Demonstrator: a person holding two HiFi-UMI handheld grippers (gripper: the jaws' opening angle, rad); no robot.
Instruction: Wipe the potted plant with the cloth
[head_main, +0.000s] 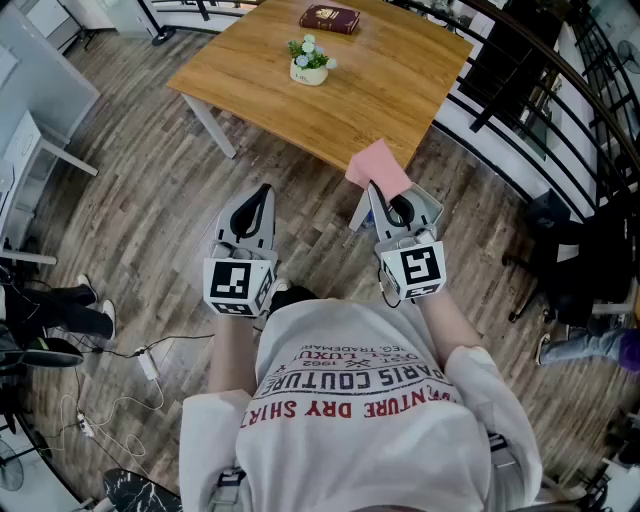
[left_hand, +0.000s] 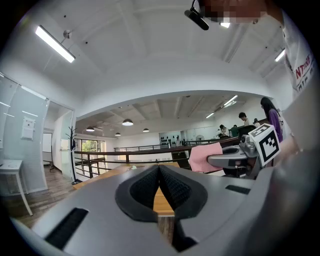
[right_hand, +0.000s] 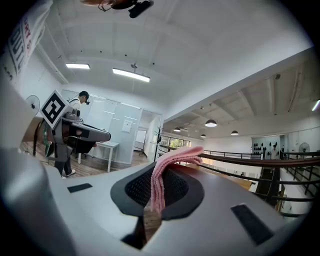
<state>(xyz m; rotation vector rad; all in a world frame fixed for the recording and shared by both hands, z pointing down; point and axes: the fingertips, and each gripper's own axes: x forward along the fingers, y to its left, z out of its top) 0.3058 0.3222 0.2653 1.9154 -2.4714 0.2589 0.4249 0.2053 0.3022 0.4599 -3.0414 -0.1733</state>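
The right gripper (head_main: 374, 190) pinches the pink cloth (head_main: 377, 166); the left gripper (head_main: 265, 190) is closed and empty. Carry it level to the potted plant (head_main: 309, 60), top centre on the wooden table (head_main: 400, 90), and approach gently.

wooden table (head_main: 400, 95) bears a potted plant (head_main: 309, 60) and a book (head_main: 329, 18)

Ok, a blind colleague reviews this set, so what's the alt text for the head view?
Seen from above, a person holds two grippers: the right gripper is shut on a pink cloth, the left gripper shut and empty. Ahead, a wooden table carries a small potted plant and a dark red book.
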